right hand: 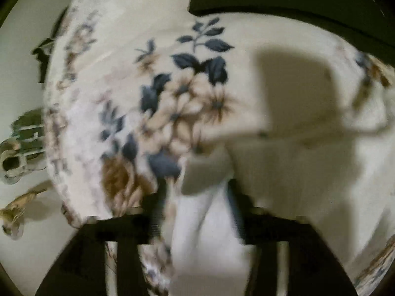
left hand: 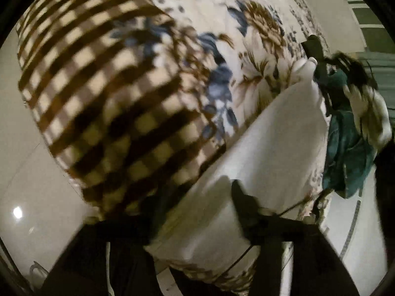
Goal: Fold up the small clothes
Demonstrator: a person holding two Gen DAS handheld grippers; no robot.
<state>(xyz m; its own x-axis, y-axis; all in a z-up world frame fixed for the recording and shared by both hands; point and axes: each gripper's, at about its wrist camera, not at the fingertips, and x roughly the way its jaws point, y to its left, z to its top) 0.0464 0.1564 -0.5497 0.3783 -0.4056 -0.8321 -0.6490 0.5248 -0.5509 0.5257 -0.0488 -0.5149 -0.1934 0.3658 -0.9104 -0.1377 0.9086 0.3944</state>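
Cloth in both tools: my left gripper (left hand: 209,212) is clamped on a corner of the white garment (left hand: 279,143), my right gripper (right hand: 197,212) pinches its far edge. It hangs stretched between them, above the floral bedspread (left hand: 259,49), checked pillow (left hand: 98,86) beyond. Frames blurred. Judged step: lifting and spreading before the first fold. Next move calls for laying it flat, corners level.

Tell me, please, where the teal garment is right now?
In the left wrist view, the teal garment lies bunched at the far right, beside the floral cloth's edge.
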